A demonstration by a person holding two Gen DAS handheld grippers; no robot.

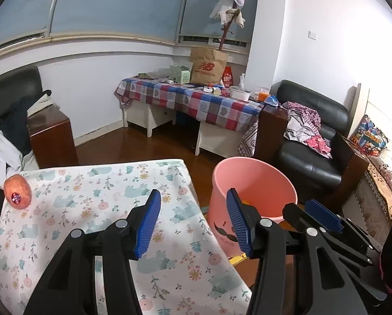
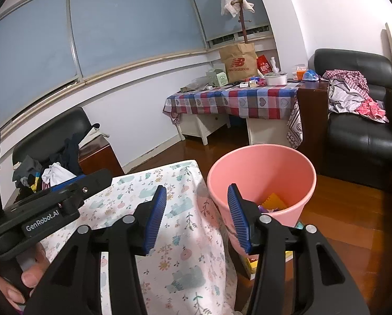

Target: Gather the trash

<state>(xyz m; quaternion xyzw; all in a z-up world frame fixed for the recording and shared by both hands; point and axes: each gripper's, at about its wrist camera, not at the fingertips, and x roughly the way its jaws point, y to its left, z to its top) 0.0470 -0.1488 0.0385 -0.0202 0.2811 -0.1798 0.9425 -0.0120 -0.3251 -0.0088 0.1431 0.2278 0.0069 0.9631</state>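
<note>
Blue pads up front, both tools. My left gripper (image 1: 193,220) is spread wide w/ nothing between the jaws; my right gripper (image 2: 197,216) is spread too, also empty. In the left wrist view the right tool pokes in at lower right; in the right wrist view the left tool sits at lower left w/ my hand (image 2: 25,275) wrapped round its handle.

Pink bin (image 1: 253,186) stands on the wood floor, just beside the right edge of the floral cloth (image 1: 91,210) that covers the table. Right wrist view shows scraps already in the bottom of the bin, yellow and purple bits, can't tell what exactly. More yellow stuff lies on the floor by the bin's base, partly hidden behind my fingers.

What's left on top: an orange-pink roundish thing (image 1: 17,194), far left edge of the frame, near the cloth's back corner. Looks like fruit w/ a sticker, so trash or not, can't say for sure.

If that's next, I reckon the left tool should take it since it's on that side. Come in low and level, jaws either side of its widest part, close gently bc it's rounded and could roll off the edge. Don't snag the cloth. Then carry across and let go right over the bin mouth, not from the rim.
</note>
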